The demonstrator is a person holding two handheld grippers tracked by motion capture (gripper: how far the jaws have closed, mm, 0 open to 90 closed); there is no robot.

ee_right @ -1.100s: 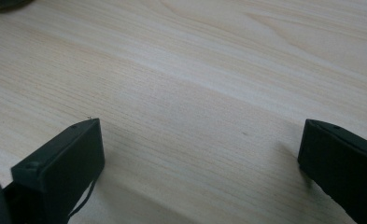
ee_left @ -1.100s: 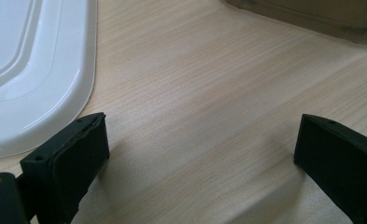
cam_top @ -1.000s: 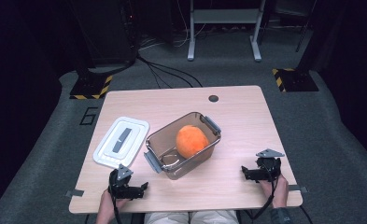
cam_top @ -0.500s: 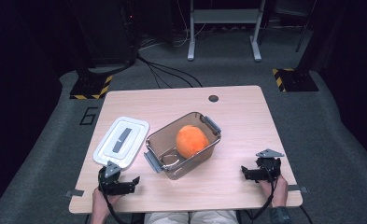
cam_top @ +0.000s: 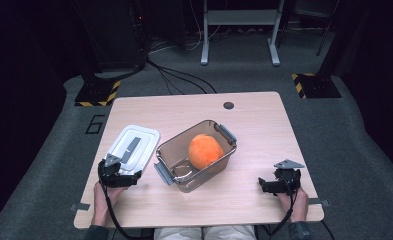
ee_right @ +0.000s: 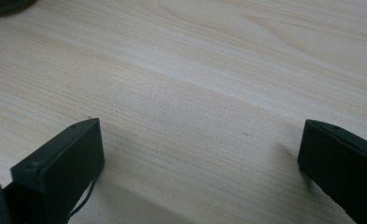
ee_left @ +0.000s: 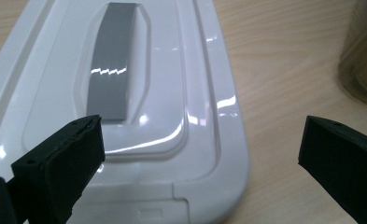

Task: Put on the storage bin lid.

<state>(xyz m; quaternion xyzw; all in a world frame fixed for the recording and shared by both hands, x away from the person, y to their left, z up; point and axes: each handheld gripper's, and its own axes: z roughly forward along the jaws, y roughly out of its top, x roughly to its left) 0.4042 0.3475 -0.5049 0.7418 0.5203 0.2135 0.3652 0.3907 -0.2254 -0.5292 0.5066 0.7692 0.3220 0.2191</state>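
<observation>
L gripper (cam_top: 118, 170), jaws spread wide and holding nothing, hovers at the near end of the one white lid (cam_top: 133, 146), which lies flat on the table (cam_top: 254, 125) just left of the box (cam_top: 181, 150). R gripper (cam_top: 280, 182), also wide open and empty, sits over bare wood near the table's front-right corner. One clear box holds one orange (cam_top: 204, 150); box stands betw. the two grippers.

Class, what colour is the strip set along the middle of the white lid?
Grey: the strip on the lid shows best in the left gripper view.
</observation>
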